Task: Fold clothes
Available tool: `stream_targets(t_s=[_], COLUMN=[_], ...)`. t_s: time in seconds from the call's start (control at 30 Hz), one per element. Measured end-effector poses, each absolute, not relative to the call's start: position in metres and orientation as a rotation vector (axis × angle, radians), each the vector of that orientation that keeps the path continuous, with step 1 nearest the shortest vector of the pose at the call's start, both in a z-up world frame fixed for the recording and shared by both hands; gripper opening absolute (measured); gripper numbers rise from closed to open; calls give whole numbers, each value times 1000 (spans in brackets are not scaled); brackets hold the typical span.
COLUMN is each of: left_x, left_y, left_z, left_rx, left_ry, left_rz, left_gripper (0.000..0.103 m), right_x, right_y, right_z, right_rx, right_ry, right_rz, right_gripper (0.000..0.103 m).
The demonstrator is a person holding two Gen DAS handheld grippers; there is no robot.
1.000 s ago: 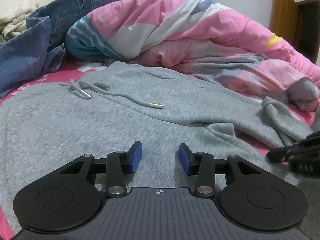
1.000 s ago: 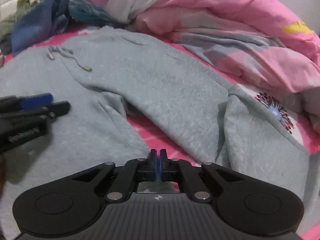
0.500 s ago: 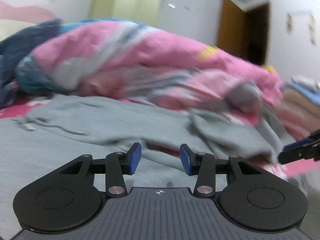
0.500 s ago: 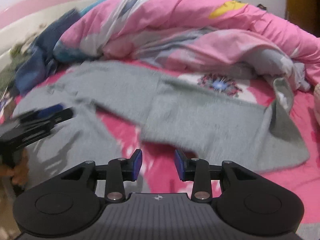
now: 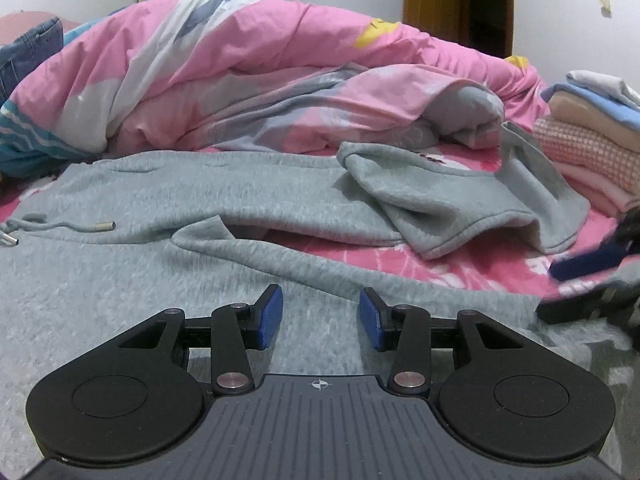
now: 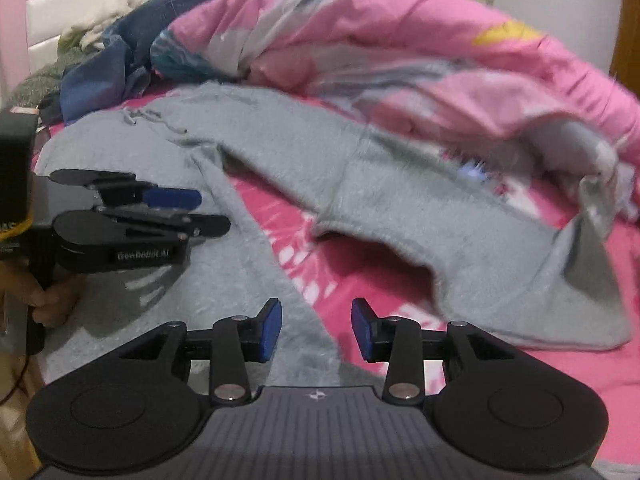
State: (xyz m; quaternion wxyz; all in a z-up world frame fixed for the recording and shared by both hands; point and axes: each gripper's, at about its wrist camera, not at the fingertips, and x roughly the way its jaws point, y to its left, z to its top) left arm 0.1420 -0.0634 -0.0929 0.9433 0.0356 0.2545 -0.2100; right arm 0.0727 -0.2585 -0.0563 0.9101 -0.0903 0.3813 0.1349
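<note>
Grey sweatpants [image 5: 208, 196] lie spread on a pink bedsheet [image 5: 400, 256], waistband and drawstring [image 5: 60, 226] to the left. The far leg runs right and its end is folded back on itself [image 5: 440, 204]. In the right wrist view the same sweatpants [image 6: 400, 184] show both legs apart with pink sheet between them. My left gripper [image 5: 319, 317] is open, low over the near leg, holding nothing. My right gripper [image 6: 316, 329] is open above the near leg's edge, also holding nothing. The left gripper [image 6: 160, 216] appears side-on at the left of the right wrist view.
A bunched pink duvet [image 5: 280, 72] lies behind the sweatpants. Blue jeans [image 6: 120, 48] are heaped at the headboard end. A stack of folded clothes [image 5: 592, 140] stands at the right. A hand [image 6: 44, 300] holds the left gripper's handle.
My right gripper was shut one second ago and now stands open. Both cameras swung rightward toward the leg ends. The far leg's end now lies folded back.
</note>
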Motion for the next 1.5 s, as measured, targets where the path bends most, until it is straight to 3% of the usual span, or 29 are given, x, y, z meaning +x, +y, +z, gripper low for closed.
stream_targets(t_s=[0.07, 0.1, 0.27, 0.43, 0.57, 0.7, 0.8, 0.97, 1.1, 1.2, 1.27, 1.3, 1.33, 1.5], left_x=[140, 140, 138, 137, 137, 138, 138, 139, 140, 141, 142, 142, 141, 138], left_y=[-63, -63, -67, -70, -70, -70, -70, -70, -70, -71, -71, -71, -72, -72], left_z=[-92, -92, -93, -94, -94, -95, -95, -96, -96, -97, -97, -97, -97, -95], left_rx=[73, 74, 94, 120, 118, 117, 116, 116, 113, 109, 108, 109, 111, 116], left_ry=[515, 513, 508, 502, 506, 509, 512, 514, 515, 518, 519, 518, 515, 496], left_rz=[-430, -430, -427, -419, -420, -421, -422, -424, -427, -429, -428, -427, -423, -377], left_gripper=[42, 42, 42, 43, 43, 43, 43, 43, 43, 44, 44, 44, 44, 44], right_x=[70, 67, 58, 75, 65, 40, 26, 39, 60, 59, 48, 44, 39, 16], right_y=[-252, -248, -233, -239, -298, -355, -362, -374, -407, -412, -402, -395, -389, -375], right_z=[-64, -65, -55, -86, -50, -14, -12, -43, -51, -54, -54, -53, -53, -39], right_rx=[-220, -249, -377, -422, -195, -151, -294, -491, -331, -249, -281, -310, -350, -452], right_ry=[786, 771, 625, 669, 639, 635, 707, 896, 1015, 1073, 1057, 1043, 1022, 911], right_rz=[274, 263, 159, 29, -75, -21, 140, 212, 220, 201, 187, 175, 157, 57], right_gripper=[30, 5, 1, 0, 2, 24, 58, 59, 59, 51, 33, 17, 7, 5])
